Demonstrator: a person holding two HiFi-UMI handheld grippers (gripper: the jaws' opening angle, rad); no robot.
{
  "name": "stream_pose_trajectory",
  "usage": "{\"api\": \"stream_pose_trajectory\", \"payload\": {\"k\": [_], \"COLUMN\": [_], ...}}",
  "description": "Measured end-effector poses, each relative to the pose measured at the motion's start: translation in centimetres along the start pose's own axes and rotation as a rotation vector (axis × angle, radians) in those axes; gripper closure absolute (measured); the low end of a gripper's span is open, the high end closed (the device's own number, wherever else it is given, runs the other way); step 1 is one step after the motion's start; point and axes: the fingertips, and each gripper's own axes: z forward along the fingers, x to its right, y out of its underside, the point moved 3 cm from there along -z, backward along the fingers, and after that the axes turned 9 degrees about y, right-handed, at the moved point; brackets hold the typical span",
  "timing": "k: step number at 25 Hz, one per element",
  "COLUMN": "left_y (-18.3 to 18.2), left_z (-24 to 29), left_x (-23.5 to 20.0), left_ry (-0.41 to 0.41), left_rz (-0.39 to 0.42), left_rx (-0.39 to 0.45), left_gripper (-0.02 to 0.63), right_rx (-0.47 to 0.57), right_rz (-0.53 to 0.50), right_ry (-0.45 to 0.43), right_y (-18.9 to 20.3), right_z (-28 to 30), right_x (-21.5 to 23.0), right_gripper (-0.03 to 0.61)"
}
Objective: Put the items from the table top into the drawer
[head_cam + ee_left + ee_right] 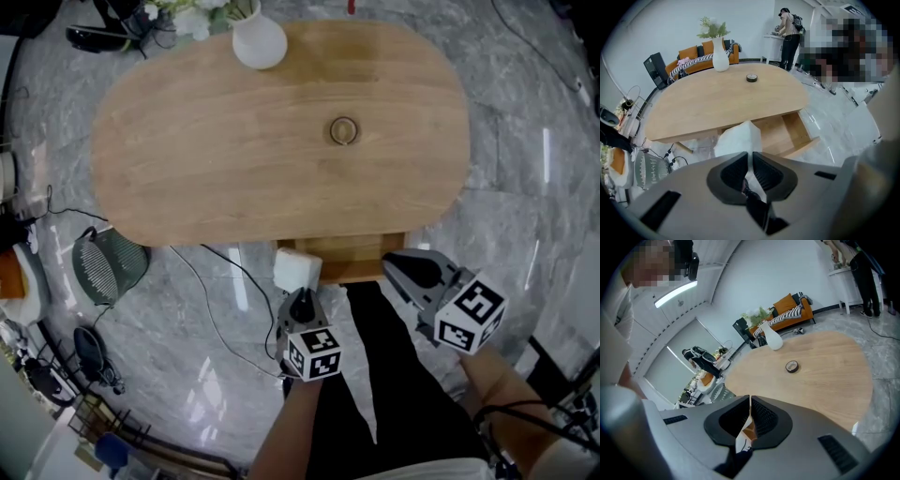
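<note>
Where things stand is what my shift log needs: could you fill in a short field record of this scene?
table: oval wooden top
drawer: pulled open under the near edge
on the table: tape roll near the middle; white vase at the far edge
left tool: shut on a white packet
white packet: held at the drawer's left end, not released
right tool: shut, nothing between its jaws, by the drawer's right end
</note>
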Motion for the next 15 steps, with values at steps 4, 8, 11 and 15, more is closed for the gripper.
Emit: {"api": "stream_pose_trajectory", "payload": {"k": [4, 8, 11, 15], "left_y": [-0.6, -1.6, -1.5, -1.8], "left_z": [1.8, 3.6, 5.0, 4.4], "left_x": [-0.5, -1.3, -1.6, -0.9], "left_ry": [0.011, -0.003, 0.011, 0.091], "left_rz": [-0.012, -0.035, -0.076, -0.093], "left_rx": [-0.002, -0.002, -0.018, 0.009], "left_gripper": [0.575, 0.570, 0.555, 0.541], "right_rx": [-0.006, -0.011, -0.018, -0.027], "right_rz": [0.009, 0.023, 0.036, 0.037], "right_ry": [0.014, 0.038, 0.044, 0.047], "right_y": [0.8, 1.5, 1.9, 2.2], "right_z": [-0.1, -0.3, -0.3, -0.1], "right_x": [0.6, 1.7, 2.1, 1.8], "right_gripper": [0.543, 0.543, 0.543, 0.543]}}
